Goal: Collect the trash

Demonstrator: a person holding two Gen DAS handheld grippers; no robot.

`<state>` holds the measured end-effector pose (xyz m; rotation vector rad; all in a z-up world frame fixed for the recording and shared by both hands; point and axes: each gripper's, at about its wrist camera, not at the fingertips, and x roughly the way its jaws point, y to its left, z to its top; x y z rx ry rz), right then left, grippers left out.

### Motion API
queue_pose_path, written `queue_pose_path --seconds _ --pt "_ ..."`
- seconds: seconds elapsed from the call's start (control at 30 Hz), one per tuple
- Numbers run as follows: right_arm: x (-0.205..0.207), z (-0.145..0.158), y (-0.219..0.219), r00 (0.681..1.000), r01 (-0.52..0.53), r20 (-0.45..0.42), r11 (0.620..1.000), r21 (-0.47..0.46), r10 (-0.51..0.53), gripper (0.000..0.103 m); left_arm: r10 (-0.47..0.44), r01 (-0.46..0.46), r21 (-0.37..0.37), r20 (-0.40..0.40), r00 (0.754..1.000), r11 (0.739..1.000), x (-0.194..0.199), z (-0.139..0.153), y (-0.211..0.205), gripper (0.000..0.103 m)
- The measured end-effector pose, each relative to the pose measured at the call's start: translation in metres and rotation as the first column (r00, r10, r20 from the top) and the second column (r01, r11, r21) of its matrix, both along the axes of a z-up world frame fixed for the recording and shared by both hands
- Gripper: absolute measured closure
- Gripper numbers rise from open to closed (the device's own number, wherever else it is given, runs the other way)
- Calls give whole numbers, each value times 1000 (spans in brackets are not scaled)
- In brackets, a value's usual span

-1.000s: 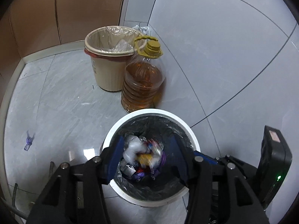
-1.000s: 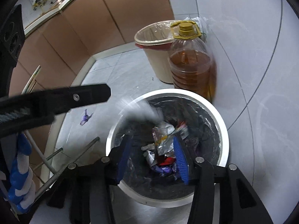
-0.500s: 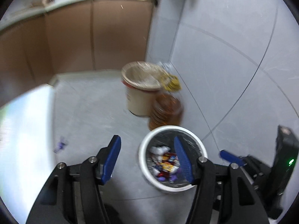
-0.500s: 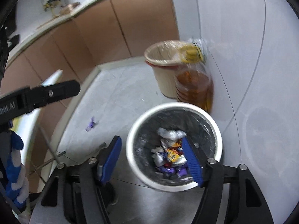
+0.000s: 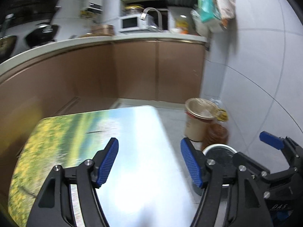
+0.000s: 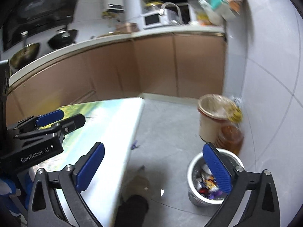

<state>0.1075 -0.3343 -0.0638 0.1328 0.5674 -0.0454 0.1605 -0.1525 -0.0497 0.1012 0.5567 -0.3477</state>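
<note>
Now trash bin [image 6: 193,165] below right gripper [image 6: 153,165].

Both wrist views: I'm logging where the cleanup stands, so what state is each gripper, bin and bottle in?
left gripper: open, empty, jaws just widened.
right gripper: open wide, empty, jaws just widened.
white bin: upright, lined, wrappers inside.
beige bin: upright, lined with a clear bag.
oil bottle: upright, capped, beside the beige bin.
purple scrap: on the floor.

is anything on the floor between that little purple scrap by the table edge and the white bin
Nothing visible does. In the right wrist view the purple scrap lies on bare grey floor beside the table, and the stretch from it to the white bin looks clear. The beige bin and oil bottle stand behind it.
</note>
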Motion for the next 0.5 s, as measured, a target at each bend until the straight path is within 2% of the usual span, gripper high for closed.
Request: queue_pose_path --seconds 0.1,0.23,0.5 --pt "-4 9 24 999 -35 14 999 -20 35 0 70 -70 -8 31 997 998 -14 11 38 32" --pt "-11 21 52 997 -69 28 997 -35 70 0 173 -172 -18 87 981 985 -36 23 84 26" --pt "-21 32 92 993 -98 60 992 -75 102 0 312 -309 -44 146 939 950 -72 38 139 19"
